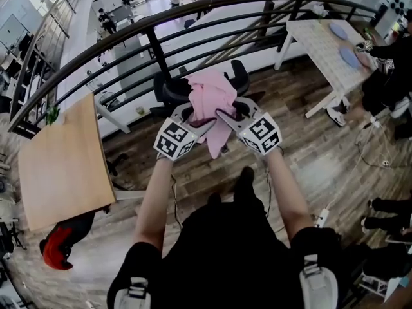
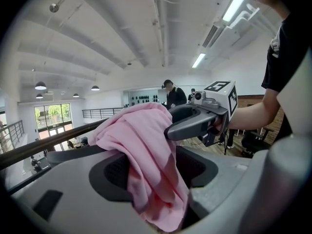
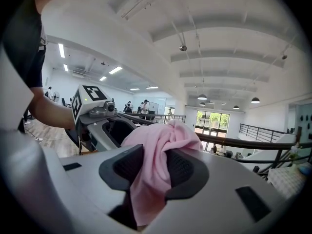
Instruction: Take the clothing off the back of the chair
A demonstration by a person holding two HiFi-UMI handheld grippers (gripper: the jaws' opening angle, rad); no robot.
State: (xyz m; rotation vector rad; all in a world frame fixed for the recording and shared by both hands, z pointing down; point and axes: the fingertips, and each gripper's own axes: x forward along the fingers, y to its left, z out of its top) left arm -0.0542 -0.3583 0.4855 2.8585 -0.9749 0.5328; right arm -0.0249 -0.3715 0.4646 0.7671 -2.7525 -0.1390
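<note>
A pink garment (image 1: 212,98) is bunched over the back of a black office chair (image 1: 168,90) by the railing. Both grippers meet at it from the near side. My right gripper (image 3: 153,167) has its dark pads pinched on a fold of the pink garment (image 3: 156,155), which hangs down between them. My left gripper (image 2: 156,177) stands wide, with the pink garment (image 2: 146,150) draped through the gap and room beside it on the right pad's side. In the head view the left gripper (image 1: 195,116) and right gripper (image 1: 225,114) sit close together under the cloth. Most of the chair's back is hidden.
A dark curved railing (image 1: 154,44) runs right behind the chair. A wooden table (image 1: 61,159) stands at the left, with a red thing (image 1: 56,246) on the floor below it. A white table (image 1: 322,44) and seated people (image 1: 386,76) are at the right. A power strip (image 1: 322,217) lies on the floor.
</note>
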